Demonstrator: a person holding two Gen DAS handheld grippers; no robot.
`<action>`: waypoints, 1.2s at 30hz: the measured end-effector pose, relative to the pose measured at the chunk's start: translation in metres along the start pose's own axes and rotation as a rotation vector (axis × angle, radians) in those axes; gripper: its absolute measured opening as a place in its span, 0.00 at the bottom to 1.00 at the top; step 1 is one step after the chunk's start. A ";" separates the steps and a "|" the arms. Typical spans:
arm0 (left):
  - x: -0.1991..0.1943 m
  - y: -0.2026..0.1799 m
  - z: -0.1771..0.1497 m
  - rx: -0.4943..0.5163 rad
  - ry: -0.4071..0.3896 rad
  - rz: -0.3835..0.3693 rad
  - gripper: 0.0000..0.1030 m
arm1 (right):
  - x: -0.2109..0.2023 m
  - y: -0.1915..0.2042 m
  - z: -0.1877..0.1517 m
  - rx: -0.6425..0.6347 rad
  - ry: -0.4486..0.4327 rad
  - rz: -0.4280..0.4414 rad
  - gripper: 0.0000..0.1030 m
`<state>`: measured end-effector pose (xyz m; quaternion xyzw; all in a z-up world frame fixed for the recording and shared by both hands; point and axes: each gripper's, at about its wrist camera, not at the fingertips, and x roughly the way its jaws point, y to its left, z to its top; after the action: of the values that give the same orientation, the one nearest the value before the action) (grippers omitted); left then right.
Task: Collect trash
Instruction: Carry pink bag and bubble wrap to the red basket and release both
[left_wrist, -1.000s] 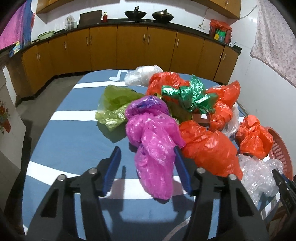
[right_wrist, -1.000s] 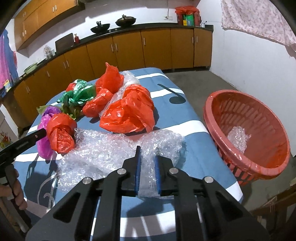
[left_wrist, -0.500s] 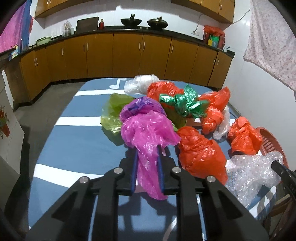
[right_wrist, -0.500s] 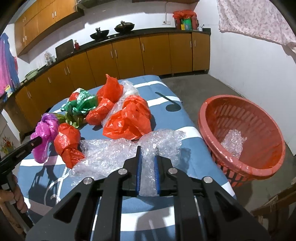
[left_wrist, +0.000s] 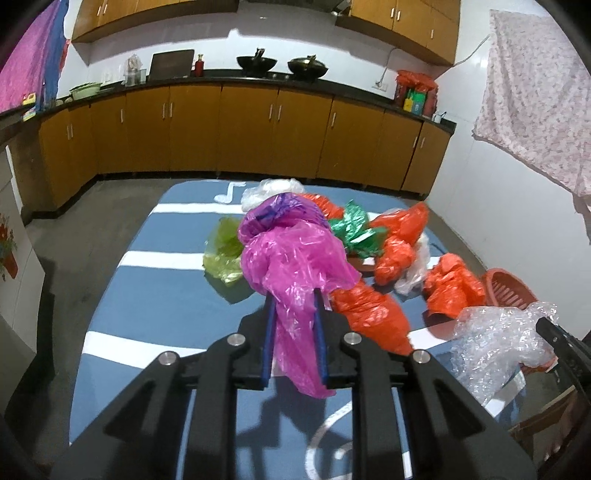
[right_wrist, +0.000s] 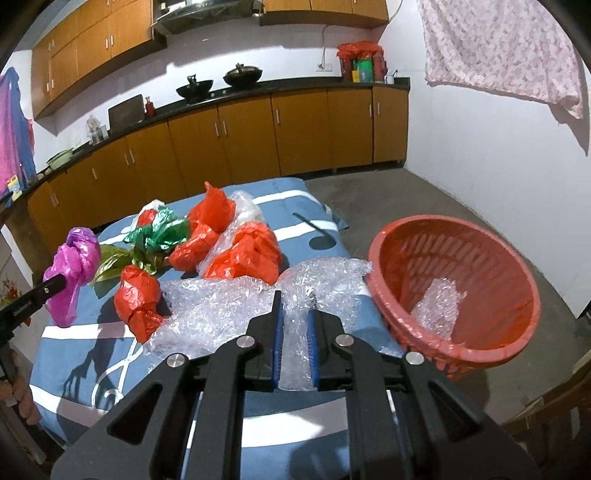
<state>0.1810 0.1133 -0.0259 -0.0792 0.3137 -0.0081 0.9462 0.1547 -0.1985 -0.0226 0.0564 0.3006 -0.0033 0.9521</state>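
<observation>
Both grippers lift trash off the table, with the carry to the basket to come.

The left gripper (left_wrist: 294, 295) is clamped narrow on the pink bag (left_wrist: 295, 254), which hangs at frame centre clear of the blue striped table (left_wrist: 147, 295); the right gripper (right_wrist: 294, 301) pinches the bubble wrap (right_wrist: 229, 306) at lower centre, its far end apparently trailing on the cloth. The red basket (right_wrist: 424, 236) sits at right, just beside the table edge, already holding 1 piece of bubble wrap. I judge the next move calls for swinging each load over the rim before letting go, minding the trailing sheet near the orange bags (right_wrist: 243, 254). Against the frame 1 second back, the left jaws were wide around the bag lying on the table and have just closed on it; both loads ride higher.
</observation>
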 end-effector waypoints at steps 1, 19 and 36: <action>-0.002 -0.002 0.001 0.002 -0.004 -0.007 0.19 | -0.002 -0.002 0.001 0.002 -0.007 -0.005 0.11; -0.017 -0.080 0.008 0.098 -0.020 -0.158 0.19 | -0.029 -0.067 0.017 0.125 -0.115 -0.197 0.11; 0.015 -0.204 -0.003 0.229 0.035 -0.367 0.19 | -0.026 -0.140 0.030 0.238 -0.188 -0.472 0.11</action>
<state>0.1985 -0.0892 -0.0053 -0.0269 0.3076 -0.2172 0.9260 0.1448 -0.3415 0.0022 0.0957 0.2130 -0.2656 0.9354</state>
